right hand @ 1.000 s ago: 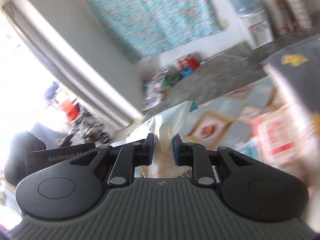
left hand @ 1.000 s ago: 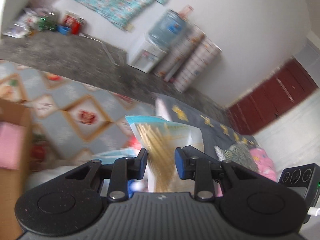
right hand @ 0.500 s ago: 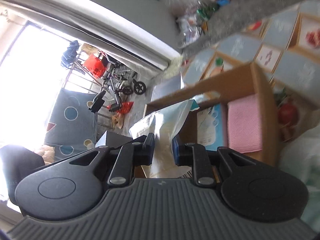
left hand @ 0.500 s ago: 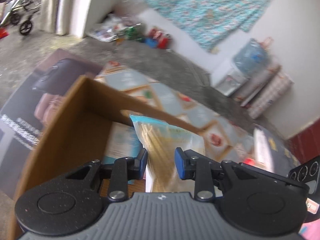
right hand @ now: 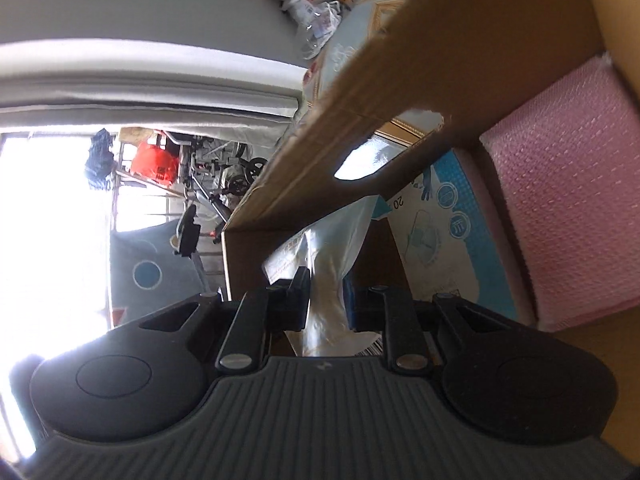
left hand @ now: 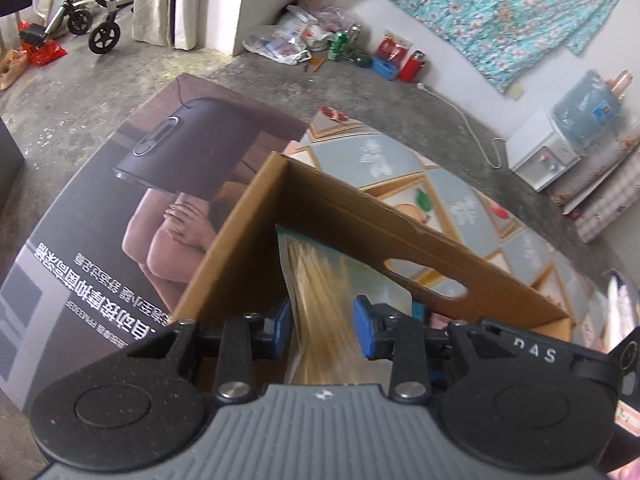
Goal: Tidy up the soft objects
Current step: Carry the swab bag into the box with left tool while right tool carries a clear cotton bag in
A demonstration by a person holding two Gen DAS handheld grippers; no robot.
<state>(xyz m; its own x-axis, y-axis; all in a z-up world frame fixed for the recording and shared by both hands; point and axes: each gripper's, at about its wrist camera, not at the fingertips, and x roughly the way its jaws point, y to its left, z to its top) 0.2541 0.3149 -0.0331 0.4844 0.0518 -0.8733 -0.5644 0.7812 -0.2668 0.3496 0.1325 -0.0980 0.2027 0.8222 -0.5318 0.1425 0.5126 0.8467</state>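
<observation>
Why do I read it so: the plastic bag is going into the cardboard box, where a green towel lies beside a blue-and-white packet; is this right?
Not quite: the towel is pink, not green, as the right wrist view shows. The rest holds: the plastic bag is going into the cardboard box, and the towel lies beside the blue-and-white packet.

Packet [left hand: 320, 276] inside cardboard box [left hand: 360, 216]

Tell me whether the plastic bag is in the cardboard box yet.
Partly in: the plastic bag hangs below the cardboard box rim, between its walls.
</observation>
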